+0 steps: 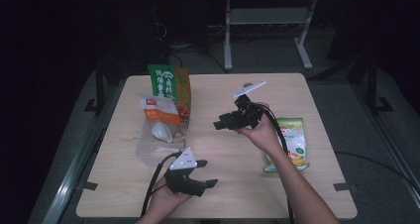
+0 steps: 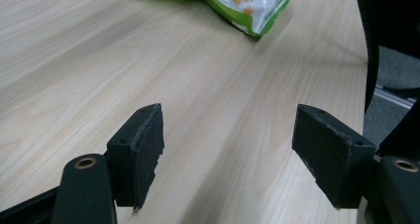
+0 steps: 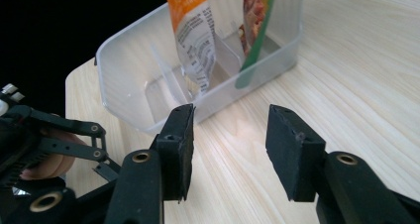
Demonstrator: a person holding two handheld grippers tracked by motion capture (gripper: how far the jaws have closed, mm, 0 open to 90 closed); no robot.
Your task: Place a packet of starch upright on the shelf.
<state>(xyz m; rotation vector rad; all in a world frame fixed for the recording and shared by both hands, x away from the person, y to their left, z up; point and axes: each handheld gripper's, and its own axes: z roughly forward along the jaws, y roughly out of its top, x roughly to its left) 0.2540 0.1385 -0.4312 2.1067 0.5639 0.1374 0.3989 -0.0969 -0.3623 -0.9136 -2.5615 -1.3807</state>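
A clear plastic bin (image 1: 143, 152) stands at the table's left with two snack bags upright in it: a green-and-orange bag (image 1: 168, 83) at the back and an orange-and-white bag (image 1: 157, 110) in front. A green-and-white snack bag (image 1: 293, 142) lies flat at the right. My left gripper (image 1: 208, 173) rests low near the front edge, open and empty, pointing right toward that flat bag (image 2: 242, 3). My right gripper (image 1: 220, 121) hovers mid-table, open and empty, aimed at the bin (image 3: 114, 45) with the orange-and-white bag (image 3: 193, 30) and the green-and-orange bag (image 3: 255, 16) inside.
Bare light wood table (image 1: 233, 159) lies between the bin and the flat bag. The left gripper (image 3: 49, 149) shows at the lower left of the right gripper view. A metal stand (image 1: 267, 30) is on the dark floor behind the table.
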